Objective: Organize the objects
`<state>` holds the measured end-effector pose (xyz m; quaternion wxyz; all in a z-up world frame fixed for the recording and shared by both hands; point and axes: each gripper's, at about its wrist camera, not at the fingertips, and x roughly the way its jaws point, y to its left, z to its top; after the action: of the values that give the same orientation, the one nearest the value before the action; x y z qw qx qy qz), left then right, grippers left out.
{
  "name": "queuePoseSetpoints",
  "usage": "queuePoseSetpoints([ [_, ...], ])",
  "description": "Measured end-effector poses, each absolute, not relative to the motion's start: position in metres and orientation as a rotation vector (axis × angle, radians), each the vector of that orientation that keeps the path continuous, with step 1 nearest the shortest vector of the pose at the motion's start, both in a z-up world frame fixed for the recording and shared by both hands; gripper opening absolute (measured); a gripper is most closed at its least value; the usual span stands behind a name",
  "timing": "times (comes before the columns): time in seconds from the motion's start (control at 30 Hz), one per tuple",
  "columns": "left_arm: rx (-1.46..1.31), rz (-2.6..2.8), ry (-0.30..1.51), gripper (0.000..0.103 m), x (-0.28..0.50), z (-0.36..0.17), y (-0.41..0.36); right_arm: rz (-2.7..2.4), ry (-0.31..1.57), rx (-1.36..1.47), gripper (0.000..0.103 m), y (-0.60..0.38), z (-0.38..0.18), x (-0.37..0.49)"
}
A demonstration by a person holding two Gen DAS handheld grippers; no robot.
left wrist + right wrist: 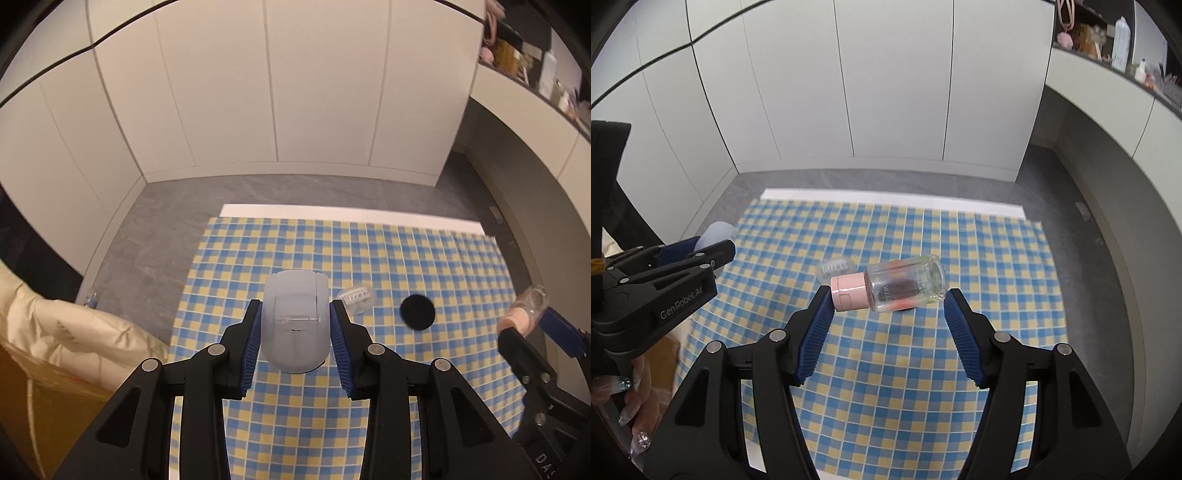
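Observation:
My left gripper [295,321] is shut on a frosted translucent case [295,321] and holds it above the blue-and-yellow checked cloth [332,251]. My right gripper [888,295] is shut on a clear bottle with a pink cap [897,284], held sideways between the pads above the cloth [923,369]. The bottle also shows in the left wrist view [524,306] at the right edge. A small clear container with a label [356,295] and a round black disc [417,312] lie on the cloth. The small container also shows in the right wrist view [834,267], behind the bottle's cap.
The cloth covers a white table [351,216] over a grey floor. White cabinet doors [258,92] stand behind. A cream cushion [74,339] and a water bottle [90,299] are at the left. A shelf with clutter [535,62] is at the upper right.

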<state>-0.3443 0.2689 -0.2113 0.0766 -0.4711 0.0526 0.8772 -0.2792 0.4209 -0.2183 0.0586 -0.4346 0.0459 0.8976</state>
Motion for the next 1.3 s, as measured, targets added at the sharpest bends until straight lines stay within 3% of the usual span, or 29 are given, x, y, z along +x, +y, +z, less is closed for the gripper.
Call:
queuePoseSetpoints([
  [0.93,-1.218,2.794,0.025,0.036,-0.289,-0.001,0.227,2.776,0.065,-1.029,0.064,0.409,0.002,-0.229],
  [1.3,-1.216,2.799,0.024,0.036,-0.268,0.022,0.228,2.792,0.006,-1.004,0.064,0.395,0.038,-0.205],
])
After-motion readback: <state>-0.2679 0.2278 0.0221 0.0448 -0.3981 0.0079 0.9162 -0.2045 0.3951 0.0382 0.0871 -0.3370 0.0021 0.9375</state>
